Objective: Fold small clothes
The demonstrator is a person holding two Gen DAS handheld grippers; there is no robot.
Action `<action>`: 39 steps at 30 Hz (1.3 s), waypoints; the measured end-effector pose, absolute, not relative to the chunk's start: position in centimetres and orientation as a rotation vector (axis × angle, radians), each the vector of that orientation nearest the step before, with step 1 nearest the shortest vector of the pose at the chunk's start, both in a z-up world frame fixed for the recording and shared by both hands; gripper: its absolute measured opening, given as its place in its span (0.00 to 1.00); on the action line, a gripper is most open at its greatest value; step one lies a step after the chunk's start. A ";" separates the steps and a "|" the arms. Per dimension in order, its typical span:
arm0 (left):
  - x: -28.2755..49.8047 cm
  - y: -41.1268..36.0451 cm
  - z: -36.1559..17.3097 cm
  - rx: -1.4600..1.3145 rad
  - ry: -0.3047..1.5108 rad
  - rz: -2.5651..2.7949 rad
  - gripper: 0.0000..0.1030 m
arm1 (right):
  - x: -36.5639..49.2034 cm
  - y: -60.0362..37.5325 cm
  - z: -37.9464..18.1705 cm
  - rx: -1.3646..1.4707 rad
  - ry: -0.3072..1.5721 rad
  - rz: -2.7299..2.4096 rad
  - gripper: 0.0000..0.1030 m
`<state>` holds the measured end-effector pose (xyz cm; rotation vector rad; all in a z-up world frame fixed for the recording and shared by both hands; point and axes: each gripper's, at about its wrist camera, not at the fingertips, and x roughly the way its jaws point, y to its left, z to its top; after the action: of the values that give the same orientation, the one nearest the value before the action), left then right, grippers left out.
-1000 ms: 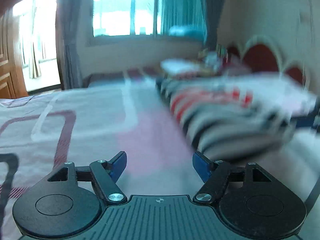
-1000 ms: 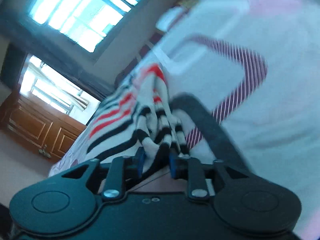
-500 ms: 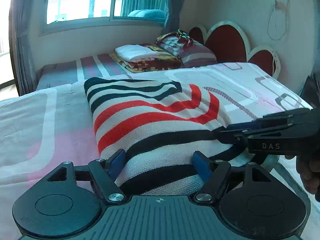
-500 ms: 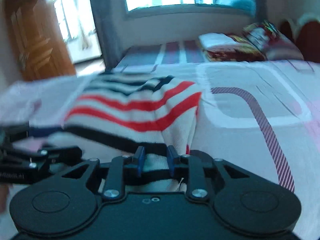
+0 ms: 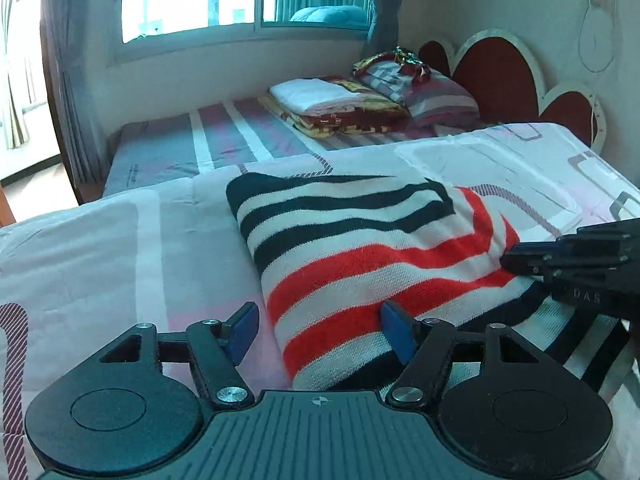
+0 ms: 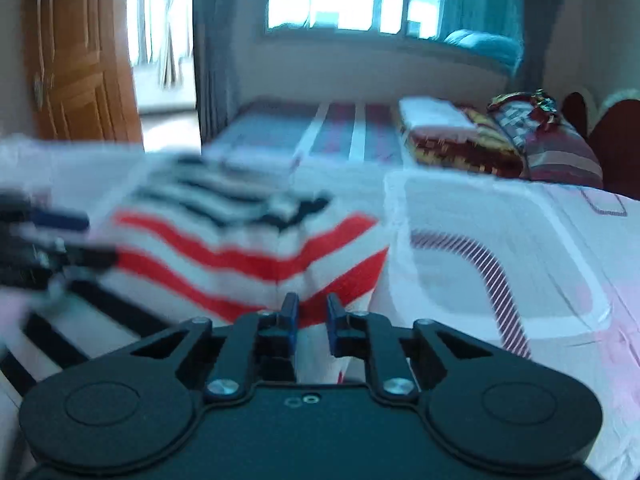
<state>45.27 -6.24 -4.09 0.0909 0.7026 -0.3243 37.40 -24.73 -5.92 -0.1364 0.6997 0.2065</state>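
Note:
A knitted sweater (image 5: 360,248) with black, white and red stripes lies folded on the pale patterned bed sheet (image 5: 100,248). My left gripper (image 5: 320,330) is low at its near left corner. The sweater's left edge runs between the blue fingers, and the right finger (image 5: 396,332) rests on the knit. These jaws are closing slightly but stand wide, pressing nothing. My right gripper (image 6: 313,314) is at the sweater's (image 6: 240,256) right edge, jaws closing with a bunch of red and white knit pinched between them. It also shows at the right (image 5: 560,260).
Beyond the sheet lies a second, lower bed (image 5: 200,140) with a stack of folded blankets (image 5: 340,108) and a pillow (image 5: 424,88). A red scalloped headboard (image 5: 496,76) stands at the right. A wooden door (image 6: 76,60) is at the left.
The left view swung from bare sheet onto the sweater, whose left edge now sits between its fingers. The right gripper rolled upright, the sweater came down flat, and its jaws narrowed on the knit.

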 end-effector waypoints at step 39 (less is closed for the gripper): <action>42.7 -0.8 -3.3 -0.202 0.804 -0.465 0.78 | 34.7 -32.8 -2.6 0.268 0.786 0.254 0.46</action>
<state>42.66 -0.84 -3.34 -0.2021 0.8042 -0.4653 34.73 -32.81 -2.64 0.2682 0.7861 0.2538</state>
